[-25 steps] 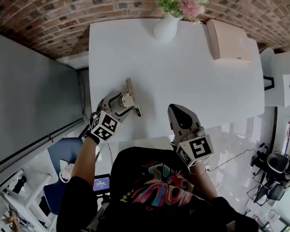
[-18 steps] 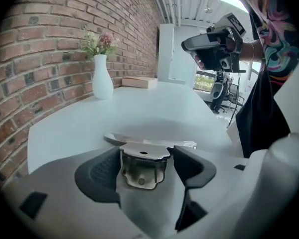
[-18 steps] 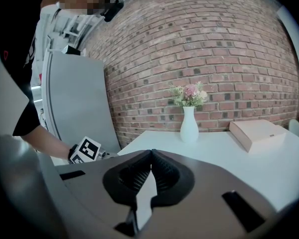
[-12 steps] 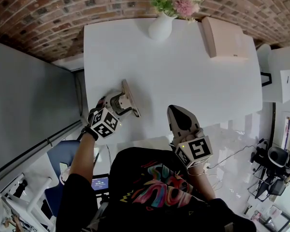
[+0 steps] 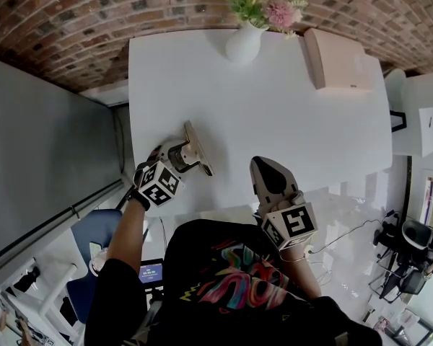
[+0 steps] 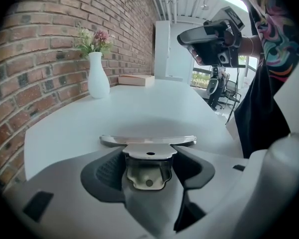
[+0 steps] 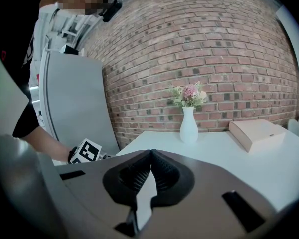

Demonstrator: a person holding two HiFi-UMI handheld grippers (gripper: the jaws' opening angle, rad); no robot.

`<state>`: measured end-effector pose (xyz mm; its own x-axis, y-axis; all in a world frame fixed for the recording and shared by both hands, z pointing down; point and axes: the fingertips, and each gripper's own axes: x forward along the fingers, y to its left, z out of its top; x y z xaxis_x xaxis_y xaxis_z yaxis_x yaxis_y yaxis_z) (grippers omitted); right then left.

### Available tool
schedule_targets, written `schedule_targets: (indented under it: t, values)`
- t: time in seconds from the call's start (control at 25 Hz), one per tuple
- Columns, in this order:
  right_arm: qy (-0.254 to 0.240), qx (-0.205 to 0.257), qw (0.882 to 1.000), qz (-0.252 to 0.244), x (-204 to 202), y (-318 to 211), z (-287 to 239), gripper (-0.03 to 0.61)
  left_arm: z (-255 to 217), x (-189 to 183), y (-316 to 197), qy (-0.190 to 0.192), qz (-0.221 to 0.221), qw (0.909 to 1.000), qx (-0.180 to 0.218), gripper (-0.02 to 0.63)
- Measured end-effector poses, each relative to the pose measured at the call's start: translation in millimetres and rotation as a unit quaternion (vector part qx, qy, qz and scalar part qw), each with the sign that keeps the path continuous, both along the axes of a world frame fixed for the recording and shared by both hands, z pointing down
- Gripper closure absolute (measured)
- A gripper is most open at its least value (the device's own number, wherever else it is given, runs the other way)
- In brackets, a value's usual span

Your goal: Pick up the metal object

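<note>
The metal object [image 5: 197, 148] is a shiny bracket with a long flat bar, and my left gripper [image 5: 184, 153] is shut on it at the front left of the white table [image 5: 274, 114]. In the left gripper view the bracket [image 6: 148, 158] sits clamped between the dark pads, and its bar [image 6: 148, 140] lies crosswise just past the jaw tips, low over the tabletop. My right gripper [image 5: 265, 166] hovers at the table's front edge, right of the left one. Its jaws are shut with nothing between them [image 7: 150, 157].
A white vase [image 5: 245, 40] with flowers stands at the table's far edge against the brick wall. A flat pinkish box [image 5: 335, 60] lies at the far right. A grey panel [image 5: 50, 143] stands left of the table. The person's body is right at the near edge.
My left gripper, still holding the metal object, has only shifted slightly. The right gripper has stayed in place.
</note>
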<state>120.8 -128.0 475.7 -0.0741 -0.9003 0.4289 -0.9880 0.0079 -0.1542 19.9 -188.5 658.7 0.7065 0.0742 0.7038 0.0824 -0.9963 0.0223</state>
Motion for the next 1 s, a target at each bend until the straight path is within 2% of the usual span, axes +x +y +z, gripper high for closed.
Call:
schedule_targets:
  t: [0.52, 1.0]
  values:
    - [0.006, 0.004, 1.0, -0.015, -5, -6, -4, 0.56, -19, -3, -5, 0.023, -0.039, 0.999, -0.007, 0.313]
    - [0.01, 0.038, 0.999, -0.028, -9, -11, -27, 0.56, -69, -3, -14, 0.063, -0.087, 0.994, 0.019, 0.313]
